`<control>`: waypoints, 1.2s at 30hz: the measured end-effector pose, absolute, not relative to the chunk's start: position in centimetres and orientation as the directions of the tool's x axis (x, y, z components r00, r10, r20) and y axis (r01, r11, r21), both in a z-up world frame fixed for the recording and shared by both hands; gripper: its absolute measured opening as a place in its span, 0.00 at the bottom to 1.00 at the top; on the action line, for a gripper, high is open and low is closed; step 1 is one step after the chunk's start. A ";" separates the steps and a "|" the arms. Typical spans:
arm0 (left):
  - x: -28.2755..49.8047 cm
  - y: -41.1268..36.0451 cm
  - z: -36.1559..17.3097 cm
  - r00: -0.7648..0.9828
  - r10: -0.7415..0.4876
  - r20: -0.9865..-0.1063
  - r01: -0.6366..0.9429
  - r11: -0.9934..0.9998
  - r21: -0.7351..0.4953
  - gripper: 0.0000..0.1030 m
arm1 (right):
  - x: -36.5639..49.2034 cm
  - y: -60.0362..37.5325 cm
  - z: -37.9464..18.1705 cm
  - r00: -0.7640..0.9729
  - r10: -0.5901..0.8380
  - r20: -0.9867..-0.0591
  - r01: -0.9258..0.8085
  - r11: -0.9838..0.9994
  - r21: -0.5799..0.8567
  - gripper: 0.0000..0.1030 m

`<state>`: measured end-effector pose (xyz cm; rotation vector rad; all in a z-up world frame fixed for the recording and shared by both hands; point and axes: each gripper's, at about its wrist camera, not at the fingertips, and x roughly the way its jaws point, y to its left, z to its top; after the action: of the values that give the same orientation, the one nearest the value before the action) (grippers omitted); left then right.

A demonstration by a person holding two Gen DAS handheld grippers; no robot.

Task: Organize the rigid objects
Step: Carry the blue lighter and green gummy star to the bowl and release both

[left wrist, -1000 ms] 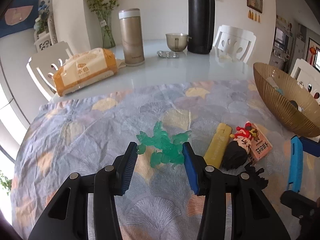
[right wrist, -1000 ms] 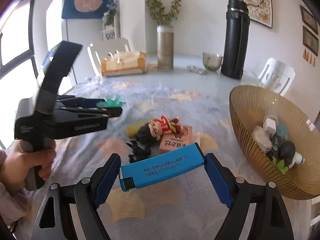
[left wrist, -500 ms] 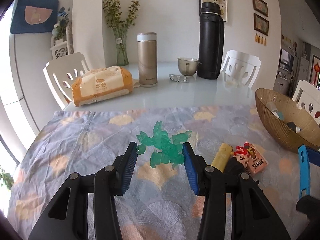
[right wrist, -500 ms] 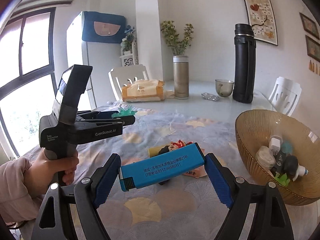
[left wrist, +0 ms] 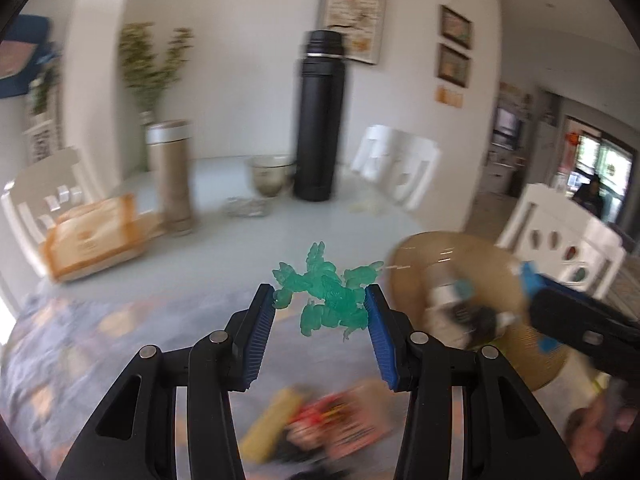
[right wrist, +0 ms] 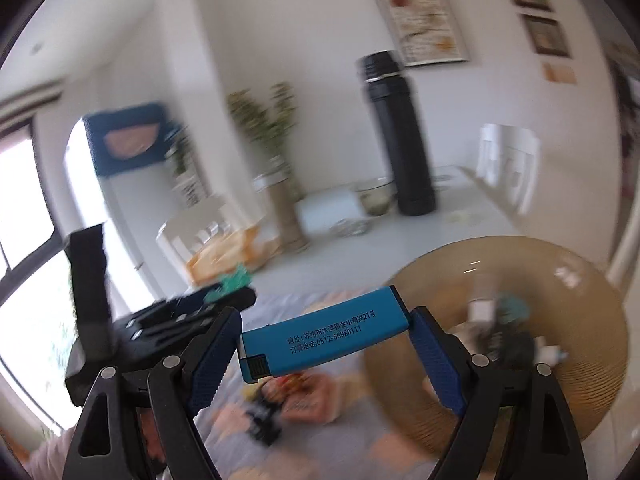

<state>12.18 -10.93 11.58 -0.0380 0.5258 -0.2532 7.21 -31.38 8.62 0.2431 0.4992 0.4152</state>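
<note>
Toys and small rigid pieces are split between my two grippers, the cloth and one bowl. Going from the left in the left wrist view, I count one orange tissue pack (left wrist: 94,236), one tan tumbler (left wrist: 170,176) with a vase of stems behind it, one small metal cup (left wrist: 271,174) and one tall black flask (left wrist: 320,116) on the bare white table top (left wrist: 224,256). At centre my left gripper (left wrist: 320,312) is clamped on one translucent green toy (left wrist: 326,294), both blue pads touching its sides, and the toy hangs clear above the table. Below it, on the patterned cloth (left wrist: 80,344), lie one yellow block (left wrist: 272,420) and one red and pink figure pack (left wrist: 344,420), touching each other, too blurred for detail. To the right stands one golden ribbed bowl (left wrist: 416,276) holding several small items that I cannot count through the blur.

In the right wrist view my right gripper (right wrist: 324,340) grips one blue lighter (right wrist: 324,340) endwise, a pad pressed against each end, lifted off the cloth with the bowl (right wrist: 520,264) just beyond it on the right. The left gripper (right wrist: 192,312) shows at the left of that view with the green toy (right wrist: 234,280) at its tip. I see two white chairs behind the table in the left wrist view.
</note>
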 end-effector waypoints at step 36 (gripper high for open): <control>12.7 -14.7 12.1 0.751 -0.298 -0.589 0.331 0.942 -0.055 1.00 | 8.6 -36.8 8.2 0.822 0.227 -0.523 0.058 0.879 0.473 1.00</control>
<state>12.67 -14.69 12.13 0.0537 0.6336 -0.3434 8.56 -36.81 8.22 0.4959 0.6060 0.0939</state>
